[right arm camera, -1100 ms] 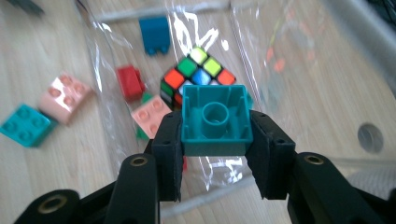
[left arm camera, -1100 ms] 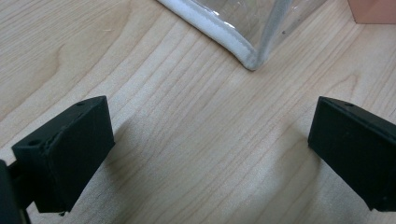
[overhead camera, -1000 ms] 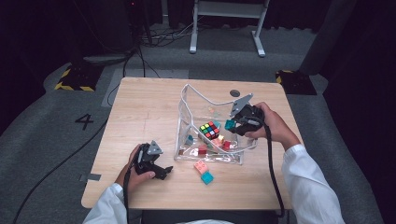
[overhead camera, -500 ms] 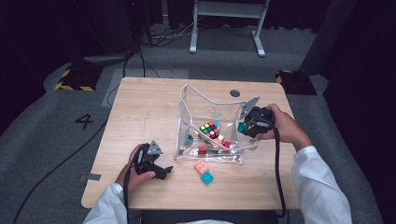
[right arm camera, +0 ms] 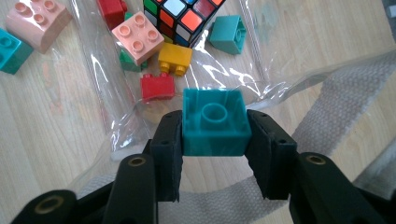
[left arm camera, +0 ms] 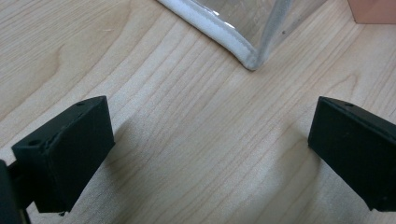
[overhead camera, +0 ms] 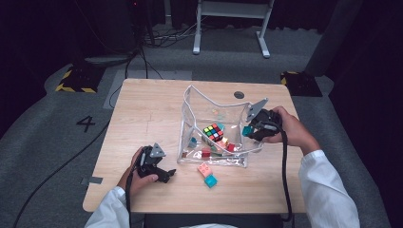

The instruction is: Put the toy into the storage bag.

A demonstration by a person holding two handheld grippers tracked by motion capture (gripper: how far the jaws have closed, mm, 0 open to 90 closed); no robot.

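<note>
We've got the right tongs point(right arm camera: 214, 140) pinching a teal block point(right arm camera: 214, 122) (hollow underside facing the camera), held over the right rim of the clear bag point(overhead camera: 190, 118). Just past the tongs, inside the bag: puzzle cube point(right arm camera: 183, 16), yellow block point(right arm camera: 174, 59), red block point(right arm camera: 157, 86), pink block point(right arm camera: 137, 36). Left tongs point(left arm camera: 210, 144) are spread wide, nothing between them, resting low on the desk point(overhead camera: 142, 109), with the bag's corner just ahead. Near there, outside the bag, sit another pink block point(overhead camera: 205, 168) and teal block point(overhead camera: 211, 180).
</note>
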